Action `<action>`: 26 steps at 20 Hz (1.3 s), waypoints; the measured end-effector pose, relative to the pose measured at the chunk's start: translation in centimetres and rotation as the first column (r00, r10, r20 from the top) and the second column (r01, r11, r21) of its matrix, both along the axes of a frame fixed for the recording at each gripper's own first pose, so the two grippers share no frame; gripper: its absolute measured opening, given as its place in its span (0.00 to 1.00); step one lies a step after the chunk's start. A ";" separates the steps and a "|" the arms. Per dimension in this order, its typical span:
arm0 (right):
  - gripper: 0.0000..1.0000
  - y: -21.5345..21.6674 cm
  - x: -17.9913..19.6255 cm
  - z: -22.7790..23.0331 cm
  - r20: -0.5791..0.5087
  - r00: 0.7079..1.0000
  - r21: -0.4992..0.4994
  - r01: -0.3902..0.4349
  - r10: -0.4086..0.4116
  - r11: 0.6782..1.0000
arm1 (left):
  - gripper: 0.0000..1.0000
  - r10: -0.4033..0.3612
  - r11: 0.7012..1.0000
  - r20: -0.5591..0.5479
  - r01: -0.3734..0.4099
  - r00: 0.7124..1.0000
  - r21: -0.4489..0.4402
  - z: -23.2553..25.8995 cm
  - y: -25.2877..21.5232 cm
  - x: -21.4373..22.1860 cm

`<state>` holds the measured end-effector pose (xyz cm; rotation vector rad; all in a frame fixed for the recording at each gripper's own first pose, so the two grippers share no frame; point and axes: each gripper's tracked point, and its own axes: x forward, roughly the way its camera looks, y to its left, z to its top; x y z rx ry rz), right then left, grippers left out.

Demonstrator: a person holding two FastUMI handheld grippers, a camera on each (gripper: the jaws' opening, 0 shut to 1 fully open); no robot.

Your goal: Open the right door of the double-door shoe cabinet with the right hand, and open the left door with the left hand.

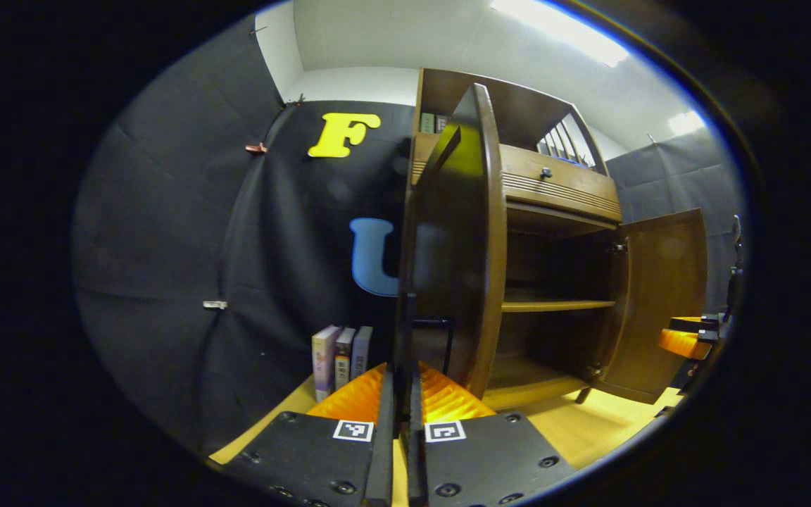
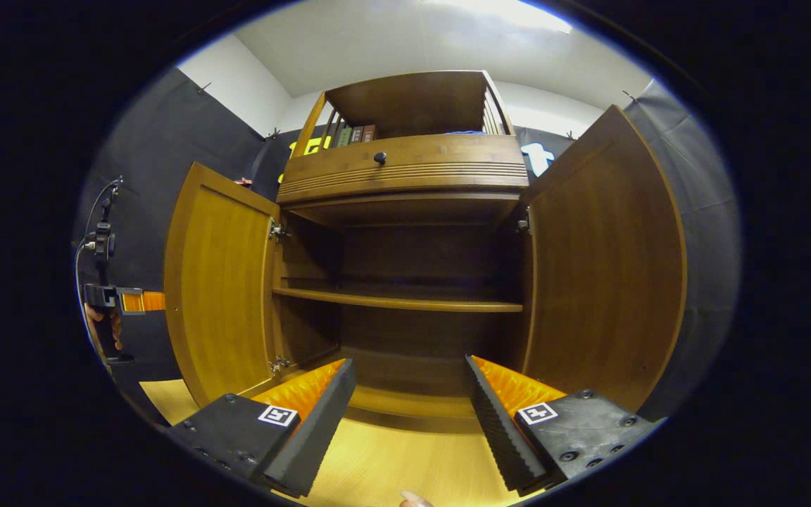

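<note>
The brown wooden shoe cabinet point(image 2: 405, 172) stands with both doors swung wide. In the left gripper view the left door point(image 1: 458, 246) is edge-on just ahead. My left gripper point(image 1: 400, 377) is shut on its thin black handle point(image 1: 406, 331). The right door point(image 1: 659, 303) stands open at the far right. In the right gripper view my right gripper point(image 2: 409, 366) is open in front of the bare inner shelf point(image 2: 398, 303), holding nothing. It sits between the left door point(image 2: 219, 296) and the right door point(image 2: 602, 267). The left gripper point(image 2: 131, 301) and a hand show beyond the left door.
Three books point(image 1: 342, 355) stand on the light wooden floor point(image 2: 377, 458) beside the cabinet. A drawer with a dark knob point(image 2: 380, 158) sits above the doors, and a railed top shelf holds more books point(image 2: 353, 134). Black cloth walls close in on both sides.
</note>
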<state>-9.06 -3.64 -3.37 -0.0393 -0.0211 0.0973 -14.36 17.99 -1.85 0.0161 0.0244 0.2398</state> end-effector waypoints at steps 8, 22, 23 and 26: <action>0.97 2.0 1.0 1.0 0.012 0.996 0.067 -0.085 0.084 0.994 | 0.11 -0.153 0.988 0.084 0.154 0.985 -0.001 4.8 -6.8 -5.1; 0.99 -1.4 3.6 0.7 0.003 0.996 -0.031 0.088 -0.088 0.996 | 0.65 -0.186 0.981 0.020 0.184 0.982 0.059 1.6 -18.4 8.0; 0.98 -1.2 3.8 1.0 0.008 0.996 -0.037 0.089 -0.089 0.995 | 0.74 -0.175 0.982 0.023 0.173 0.984 0.069 1.8 -18.6 8.9; 0.97 0.1 4.7 1.7 0.014 0.996 -0.047 0.085 -0.084 0.995 | 0.99 -0.139 0.987 0.028 0.135 0.990 0.092 2.1 -19.1 11.0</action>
